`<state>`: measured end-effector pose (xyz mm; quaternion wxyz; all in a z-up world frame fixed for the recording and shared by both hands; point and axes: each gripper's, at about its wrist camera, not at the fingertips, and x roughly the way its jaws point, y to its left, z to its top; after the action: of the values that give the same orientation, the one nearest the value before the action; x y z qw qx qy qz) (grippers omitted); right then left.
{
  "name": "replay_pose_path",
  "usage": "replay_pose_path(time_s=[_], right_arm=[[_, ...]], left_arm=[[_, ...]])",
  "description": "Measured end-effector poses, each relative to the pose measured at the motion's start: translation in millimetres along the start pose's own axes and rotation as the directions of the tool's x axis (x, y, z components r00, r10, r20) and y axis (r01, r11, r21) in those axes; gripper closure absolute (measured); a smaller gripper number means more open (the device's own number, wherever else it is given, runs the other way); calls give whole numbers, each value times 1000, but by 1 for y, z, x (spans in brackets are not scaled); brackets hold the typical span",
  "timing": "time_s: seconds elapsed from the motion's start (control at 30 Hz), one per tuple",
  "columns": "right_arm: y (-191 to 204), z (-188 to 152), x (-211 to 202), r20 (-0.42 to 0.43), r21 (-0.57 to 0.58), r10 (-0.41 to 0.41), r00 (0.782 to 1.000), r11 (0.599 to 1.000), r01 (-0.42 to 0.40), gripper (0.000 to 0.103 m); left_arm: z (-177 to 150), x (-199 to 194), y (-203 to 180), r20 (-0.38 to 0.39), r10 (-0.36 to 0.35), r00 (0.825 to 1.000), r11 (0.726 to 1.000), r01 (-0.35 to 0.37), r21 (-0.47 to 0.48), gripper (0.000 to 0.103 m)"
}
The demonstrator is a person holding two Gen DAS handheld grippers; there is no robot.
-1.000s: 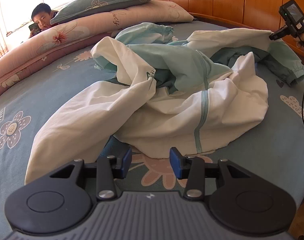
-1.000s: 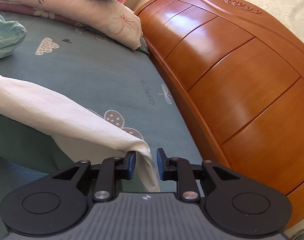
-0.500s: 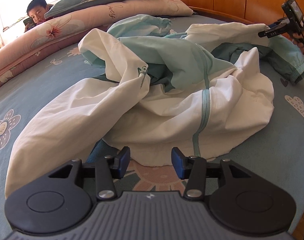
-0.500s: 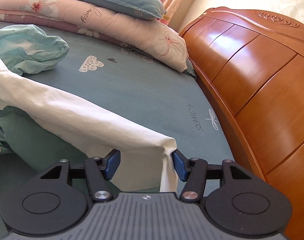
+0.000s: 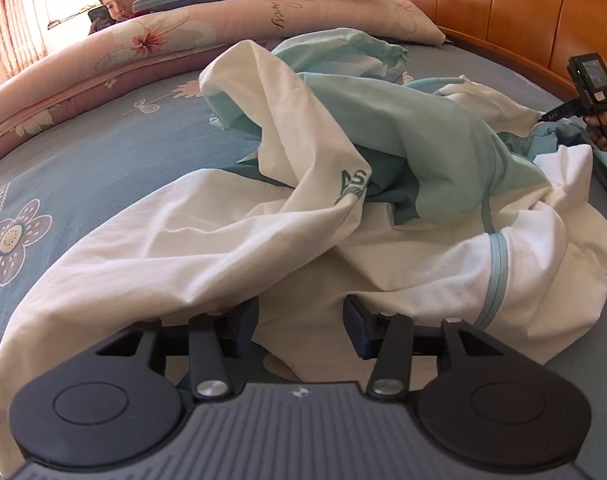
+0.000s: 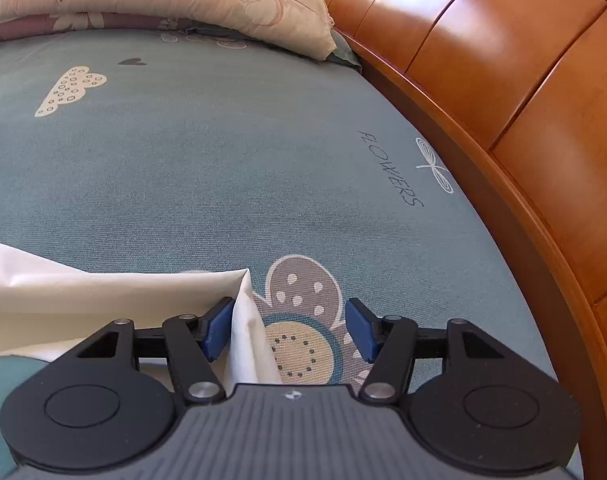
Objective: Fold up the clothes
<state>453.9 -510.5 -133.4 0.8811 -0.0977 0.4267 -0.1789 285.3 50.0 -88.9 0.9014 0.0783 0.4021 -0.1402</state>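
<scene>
A crumpled white and teal garment (image 5: 423,148) lies heaped on the blue flowered bed sheet (image 5: 83,168). My left gripper (image 5: 301,320) is at the garment's near edge, open; white cloth drapes over its left finger and lies loosely between the jaws, unpinched. In the right wrist view a white corner of the garment (image 6: 103,296) rests on the sheet (image 6: 223,140). My right gripper (image 6: 289,328) stands low over a printed flower with its jaws opening; the corner's tip leans against the left pad (image 6: 217,328), and the right pad is clear of it.
The wooden headboard (image 6: 503,80) curves along the right. Stacked pillows (image 5: 223,20) line the far side, with a person (image 5: 115,0) behind them. A hand holding a small black device (image 5: 591,80) shows at the right edge of the left view.
The right gripper's jaws went from shut on the white corner to wide apart, and it sank toward the bed; the corner now lies on the sheet. The left gripper slid forward under the garment's edge.
</scene>
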Motion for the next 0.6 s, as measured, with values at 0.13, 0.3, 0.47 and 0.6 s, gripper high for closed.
replay_pose_path(time_s=[0.13, 0.3, 0.47, 0.6], right_arm=[[-13, -2, -17, 7, 39, 48, 999, 998, -48, 39], [-37, -11, -93, 82, 29, 222, 972, 974, -225, 39], [-52, -43, -167, 116, 18, 266, 957, 963, -270, 38], [-71, -87, -178, 51, 180, 333, 941, 924, -337, 33]], left_arm=[[-3, 3, 7, -8, -21, 1000, 998, 21, -56, 55], [-11, -7, -5, 2, -17, 1000, 1000, 17, -8, 55], [-19, -24, -17, 21, -41, 999, 999, 41, 19, 54], [-26, -39, -27, 31, -64, 997, 997, 62, 45, 53]])
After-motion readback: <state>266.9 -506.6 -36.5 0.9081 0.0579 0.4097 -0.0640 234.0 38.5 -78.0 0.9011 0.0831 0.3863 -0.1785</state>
